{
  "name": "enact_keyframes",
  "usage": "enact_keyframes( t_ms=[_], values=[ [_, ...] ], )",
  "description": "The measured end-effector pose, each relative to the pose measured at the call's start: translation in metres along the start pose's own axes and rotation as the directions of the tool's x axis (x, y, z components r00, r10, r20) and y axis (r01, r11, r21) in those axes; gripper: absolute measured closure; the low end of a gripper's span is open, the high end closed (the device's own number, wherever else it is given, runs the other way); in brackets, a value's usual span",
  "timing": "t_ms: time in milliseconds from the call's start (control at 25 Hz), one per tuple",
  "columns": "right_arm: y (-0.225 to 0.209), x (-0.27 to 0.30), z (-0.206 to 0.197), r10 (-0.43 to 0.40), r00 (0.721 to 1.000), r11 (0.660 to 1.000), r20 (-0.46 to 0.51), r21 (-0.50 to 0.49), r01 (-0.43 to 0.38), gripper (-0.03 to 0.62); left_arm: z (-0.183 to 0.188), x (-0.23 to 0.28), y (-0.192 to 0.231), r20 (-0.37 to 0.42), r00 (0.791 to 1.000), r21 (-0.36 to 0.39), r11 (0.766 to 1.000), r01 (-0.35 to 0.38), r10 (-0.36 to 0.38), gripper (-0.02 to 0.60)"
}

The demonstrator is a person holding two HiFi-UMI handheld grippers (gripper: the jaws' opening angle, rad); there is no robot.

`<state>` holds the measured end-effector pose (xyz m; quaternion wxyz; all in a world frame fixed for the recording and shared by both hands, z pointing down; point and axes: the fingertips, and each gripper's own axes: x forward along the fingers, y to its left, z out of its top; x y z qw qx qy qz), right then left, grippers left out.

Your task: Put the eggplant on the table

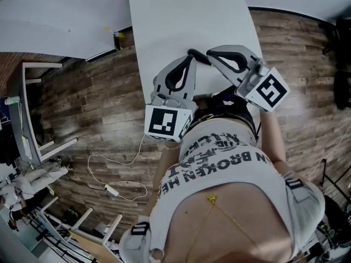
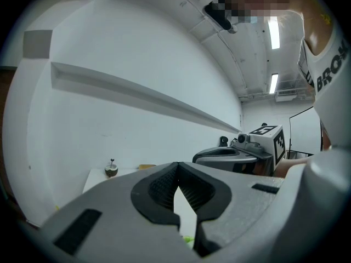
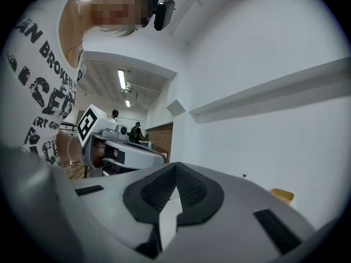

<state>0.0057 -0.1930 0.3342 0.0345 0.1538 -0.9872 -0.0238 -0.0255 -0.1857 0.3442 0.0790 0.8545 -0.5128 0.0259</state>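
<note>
No eggplant can be made out for certain in any view. A long white table [image 1: 186, 26] runs away from the person. My left gripper [image 1: 191, 53] and right gripper [image 1: 211, 55] hover side by side over its near end, tips close together. Both are shut with nothing between the pads. In the left gripper view the jaws [image 2: 177, 169] meet at the tip, and a small round dark thing with a stem [image 2: 111, 170] sits at the table's far end. The right gripper view shows its jaws [image 3: 175, 169] closed the same way, with the left gripper's marker cube [image 3: 90, 126] beside them.
A yellowish object [image 2: 145, 166] lies near the far end of the table. A second white surface [image 1: 55, 21] stands at the upper left. On the wooden floor lie a white cable [image 1: 118, 174] and a white frame [image 1: 33, 114]. People stand far off [image 3: 135, 131].
</note>
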Motion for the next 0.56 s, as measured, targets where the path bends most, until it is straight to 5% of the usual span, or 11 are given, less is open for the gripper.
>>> enact_keyframes(
  t_ms=[560],
  values=[
    [-0.0009, 0.0005, 0.0005, 0.003, 1.000, 1.000, -0.004, 0.002, -0.003, 0.588, -0.0011, -0.0006, -0.0004, -0.004, 1.000, -0.006, 1.000, 0.001, -0.001, 0.575]
  ],
)
